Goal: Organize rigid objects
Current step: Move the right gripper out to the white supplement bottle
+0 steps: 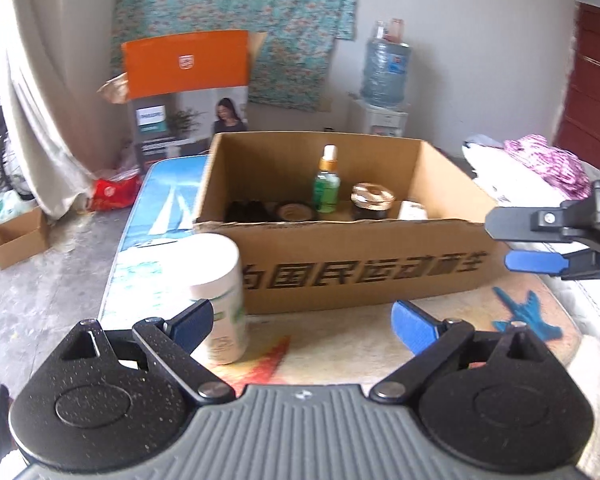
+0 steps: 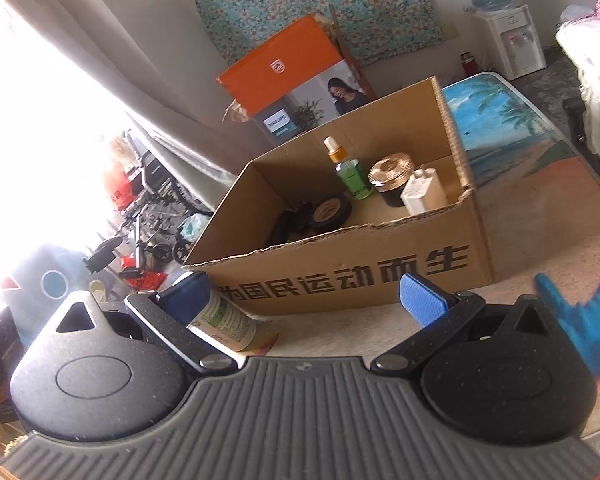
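An open cardboard box (image 1: 356, 264) with black Chinese lettering stands on the table; it also shows in the right wrist view (image 2: 360, 272). Inside it are a green dropper bottle (image 1: 326, 188), a dark jar with a gold lid (image 1: 371, 200), a white charger (image 2: 424, 192), a small wheel (image 2: 332, 212) and a black object (image 1: 247, 211). A white canister with a green label (image 1: 216, 296) stands outside the box at its front left corner, just past my left gripper's left finger. My left gripper (image 1: 304, 320) is open and empty. My right gripper (image 2: 304, 300) is open and empty; it also shows at the right edge of the left wrist view (image 1: 500, 240).
The table (image 1: 340, 344) bears a beach picture with a blue starfish print (image 1: 528, 316). Behind stand an orange Philips carton (image 1: 188, 80), a water dispenser (image 1: 384, 80) and a floral cloth on the wall. A bed with clothes (image 1: 548, 160) is at the right. Clutter and a small box (image 1: 18, 240) lie on the floor at the left.
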`<state>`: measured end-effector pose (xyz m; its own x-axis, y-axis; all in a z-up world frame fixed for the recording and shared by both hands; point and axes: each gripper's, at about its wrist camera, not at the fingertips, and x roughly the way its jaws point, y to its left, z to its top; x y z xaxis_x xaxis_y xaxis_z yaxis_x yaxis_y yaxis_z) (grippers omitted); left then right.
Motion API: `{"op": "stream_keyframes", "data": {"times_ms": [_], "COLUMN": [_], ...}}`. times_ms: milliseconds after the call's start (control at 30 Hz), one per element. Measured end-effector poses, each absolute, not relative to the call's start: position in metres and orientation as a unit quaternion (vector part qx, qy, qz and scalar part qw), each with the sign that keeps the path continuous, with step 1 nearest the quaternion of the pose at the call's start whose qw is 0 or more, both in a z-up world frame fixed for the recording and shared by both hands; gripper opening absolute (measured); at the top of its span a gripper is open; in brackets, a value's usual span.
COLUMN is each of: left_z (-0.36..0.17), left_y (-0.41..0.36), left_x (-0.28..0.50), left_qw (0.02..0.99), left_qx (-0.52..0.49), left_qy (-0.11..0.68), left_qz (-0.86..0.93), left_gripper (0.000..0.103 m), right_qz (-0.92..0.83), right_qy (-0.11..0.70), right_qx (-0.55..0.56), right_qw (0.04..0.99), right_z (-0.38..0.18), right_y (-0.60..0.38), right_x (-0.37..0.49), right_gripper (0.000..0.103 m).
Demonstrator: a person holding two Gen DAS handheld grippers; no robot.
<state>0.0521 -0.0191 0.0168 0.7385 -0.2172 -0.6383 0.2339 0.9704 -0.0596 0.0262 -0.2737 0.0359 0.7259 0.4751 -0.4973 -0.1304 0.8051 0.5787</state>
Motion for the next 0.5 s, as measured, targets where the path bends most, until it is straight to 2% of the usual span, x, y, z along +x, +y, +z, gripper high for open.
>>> {"op": "stream_keyframes", "data": {"times_ms": [433, 500], "left_z": [-0.014, -0.018], "left_y": [0.004, 0.008], "left_x": [0.087, 0.093], "left_qw": [0.941, 0.941], "left_qx": [0.020, 0.016], "left_qy": [0.335, 0.336], "left_qz": [-0.048, -0.047], "left_gripper": [0.095, 0.090], "right_qz": [0.278, 0.284], "right_qy": [0.403, 0.410], "right_qx": [0.299, 0.300], "right_qw": [0.819, 0.813], "right_z": [0.018, 0.016], "right_y": [-0.192, -0.179], "right_x": [0.098, 0.109], "right_gripper": [0.100, 0.096]}}
